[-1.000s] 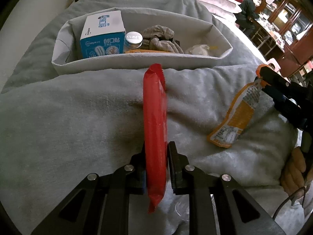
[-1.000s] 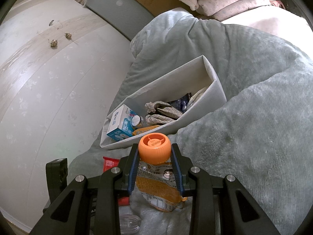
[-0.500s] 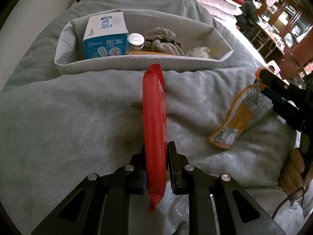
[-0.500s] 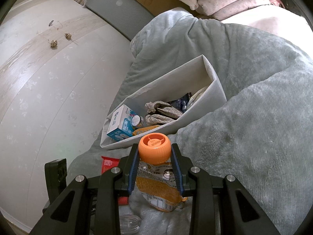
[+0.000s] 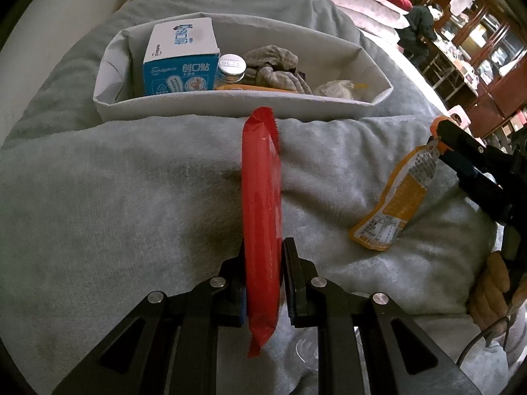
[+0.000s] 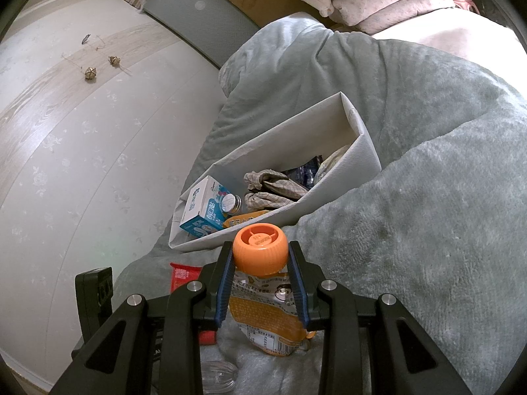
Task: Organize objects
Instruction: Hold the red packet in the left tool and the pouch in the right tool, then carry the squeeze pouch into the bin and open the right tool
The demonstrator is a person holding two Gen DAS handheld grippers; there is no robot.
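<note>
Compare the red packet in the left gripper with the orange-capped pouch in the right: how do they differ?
The red packet is a plain, slim sealed wrapper; the pouch is orange, printed, with a round screw cap. The left gripper clamps the packet across its body near one end; the right gripper clamps the pouch by its cap. Both are held above the grey blanket, outside the white bin.

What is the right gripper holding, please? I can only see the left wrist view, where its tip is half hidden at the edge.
Observer: The right gripper is clamped on the orange cap of a yellow pouch, which hangs below it.
Operator: Thank you. Is anything tucked behind the cloth in the bin?
Observer: Yes, a dark blue wrapper lies behind the checked cloth in the white bin.
Operator: And what is beyond the bin?
Observer: Folded pink and white bedding is stacked past the grey blanket.
</note>
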